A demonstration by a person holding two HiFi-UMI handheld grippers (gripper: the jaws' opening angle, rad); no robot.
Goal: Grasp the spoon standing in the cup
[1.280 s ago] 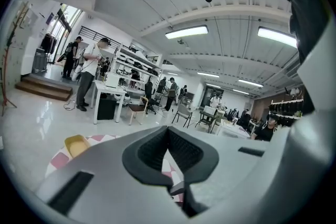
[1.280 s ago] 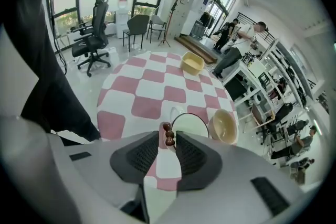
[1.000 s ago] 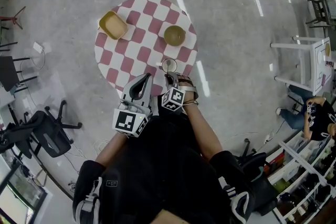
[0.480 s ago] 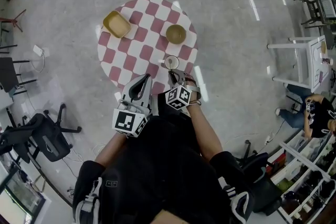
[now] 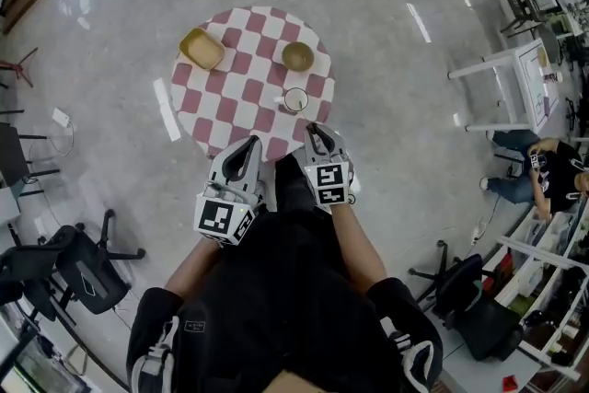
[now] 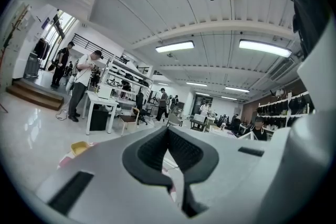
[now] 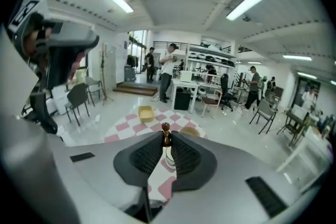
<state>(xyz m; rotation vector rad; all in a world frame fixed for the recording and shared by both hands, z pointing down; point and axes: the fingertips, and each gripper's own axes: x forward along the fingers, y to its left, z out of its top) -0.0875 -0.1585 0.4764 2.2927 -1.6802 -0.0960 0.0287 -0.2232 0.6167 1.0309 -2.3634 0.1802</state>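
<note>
A white cup stands on the round pink-and-white checked table, near its front edge. My right gripper hovers just short of the cup. In the right gripper view its jaws are nearly together and shut on a dark brown wooden spoon. The spoon's knobbed end pokes up past the tips, and its lower part is hidden. The cup shows through the gap beyond. My left gripper hangs at the table's near edge, shut and empty.
A yellow square dish sits at the table's back left and a round tan bowl behind the cup. A white table and chairs stand to the right, and a black office chair to the lower left. People stand far off.
My right gripper, whose tips were at the cup, has drawn back toward my body and now sits short of it. The left gripper has hardly moved.
</note>
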